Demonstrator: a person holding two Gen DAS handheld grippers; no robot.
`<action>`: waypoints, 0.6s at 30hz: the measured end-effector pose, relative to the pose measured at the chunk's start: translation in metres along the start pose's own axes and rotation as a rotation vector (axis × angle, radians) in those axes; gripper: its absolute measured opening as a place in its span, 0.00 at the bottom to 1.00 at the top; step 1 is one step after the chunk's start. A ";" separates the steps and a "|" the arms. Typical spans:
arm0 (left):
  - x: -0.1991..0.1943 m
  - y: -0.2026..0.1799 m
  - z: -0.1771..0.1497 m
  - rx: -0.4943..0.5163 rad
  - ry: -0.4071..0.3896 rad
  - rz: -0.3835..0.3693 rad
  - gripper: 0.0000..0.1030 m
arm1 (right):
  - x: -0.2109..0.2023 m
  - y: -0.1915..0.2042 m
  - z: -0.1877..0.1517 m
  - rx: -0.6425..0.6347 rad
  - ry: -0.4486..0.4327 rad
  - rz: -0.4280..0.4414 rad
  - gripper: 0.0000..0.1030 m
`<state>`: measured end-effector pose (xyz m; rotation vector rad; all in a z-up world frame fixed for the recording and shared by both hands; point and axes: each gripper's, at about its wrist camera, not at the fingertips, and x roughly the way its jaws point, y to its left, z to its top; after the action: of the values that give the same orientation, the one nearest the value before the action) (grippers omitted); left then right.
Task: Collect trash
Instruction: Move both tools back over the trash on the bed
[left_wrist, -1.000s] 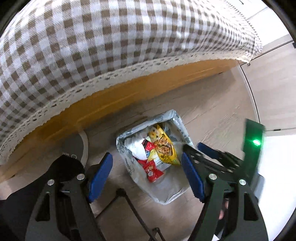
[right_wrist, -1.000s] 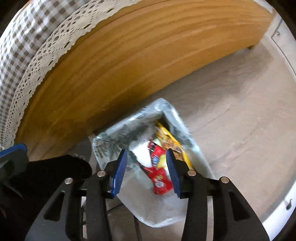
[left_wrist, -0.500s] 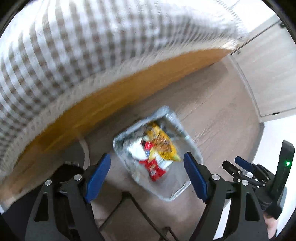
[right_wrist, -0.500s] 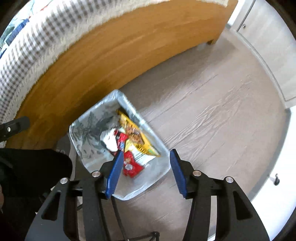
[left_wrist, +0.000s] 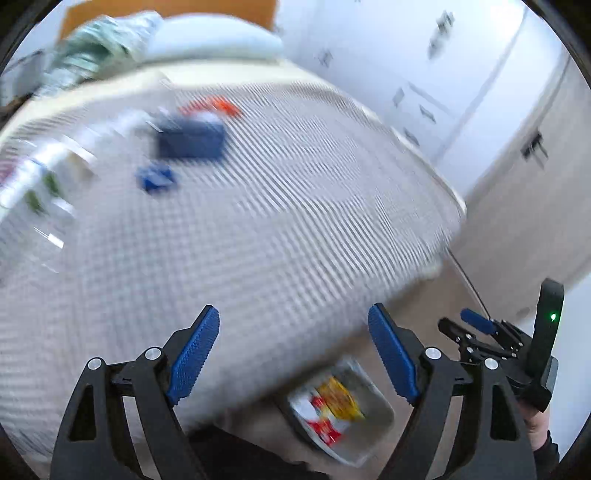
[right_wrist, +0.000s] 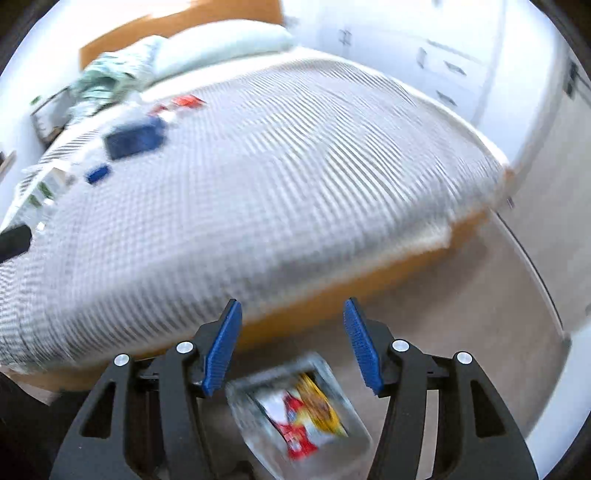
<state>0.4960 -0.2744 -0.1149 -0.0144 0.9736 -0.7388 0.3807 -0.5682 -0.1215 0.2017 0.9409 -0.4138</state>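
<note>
Big bed (right_wrist: 295, 177) with a checked cover (left_wrist: 258, 229) fills most of the view, wooden frame (right_wrist: 351, 288) showing along its near edge. Pale pillow (right_wrist: 221, 44) and a crumpled greenish cloth (right_wrist: 107, 77) sit at the far end. White cabinets (left_wrist: 424, 74) behind, beige floor (right_wrist: 461, 314).

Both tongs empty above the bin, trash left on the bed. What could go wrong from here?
1. Both views are blurred, so the dark blue packet and small blue piece are hard to target.
2. The bin sits close to the bed frame; a low pass may knock it.
</note>
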 end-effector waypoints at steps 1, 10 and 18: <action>-0.014 0.020 0.009 -0.016 -0.035 0.017 0.77 | -0.001 0.012 0.010 -0.015 -0.019 0.012 0.54; -0.130 0.210 0.041 -0.283 -0.244 0.302 0.78 | -0.008 0.181 0.086 -0.332 -0.157 0.175 0.54; -0.165 0.330 0.013 -0.575 -0.292 0.412 0.78 | -0.008 0.390 0.133 -0.745 -0.201 0.248 0.54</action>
<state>0.6347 0.0676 -0.0927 -0.4020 0.8421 -0.0581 0.6427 -0.2597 -0.0423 -0.3942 0.8040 0.1584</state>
